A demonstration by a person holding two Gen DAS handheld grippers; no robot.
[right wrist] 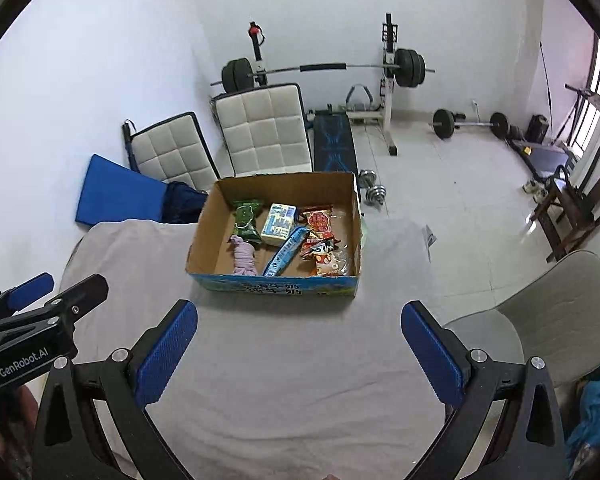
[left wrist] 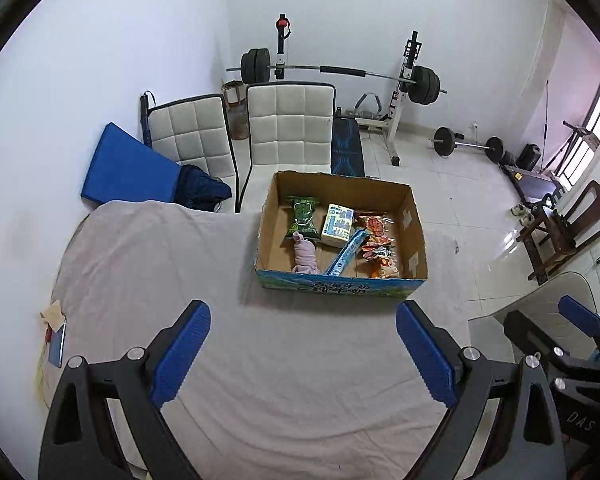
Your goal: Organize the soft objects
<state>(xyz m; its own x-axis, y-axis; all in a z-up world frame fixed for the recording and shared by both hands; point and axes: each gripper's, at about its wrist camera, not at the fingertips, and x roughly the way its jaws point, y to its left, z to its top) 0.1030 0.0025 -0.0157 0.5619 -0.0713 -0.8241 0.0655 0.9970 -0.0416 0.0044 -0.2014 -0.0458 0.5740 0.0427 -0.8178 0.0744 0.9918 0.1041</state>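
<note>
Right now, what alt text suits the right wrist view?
Open right tongs hover above a grey-clothed table, facing a cardboard box of snack packets and a pink cloth. The left tongs show at left; gym equipment stands behind.

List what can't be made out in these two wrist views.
- Printed text on the snack packs in the cardboard box: too small, both views.
- Box floor under the pink cloth and packs: covered.
- Left gripper in the right wrist view: cut off by the frame edge.
</note>
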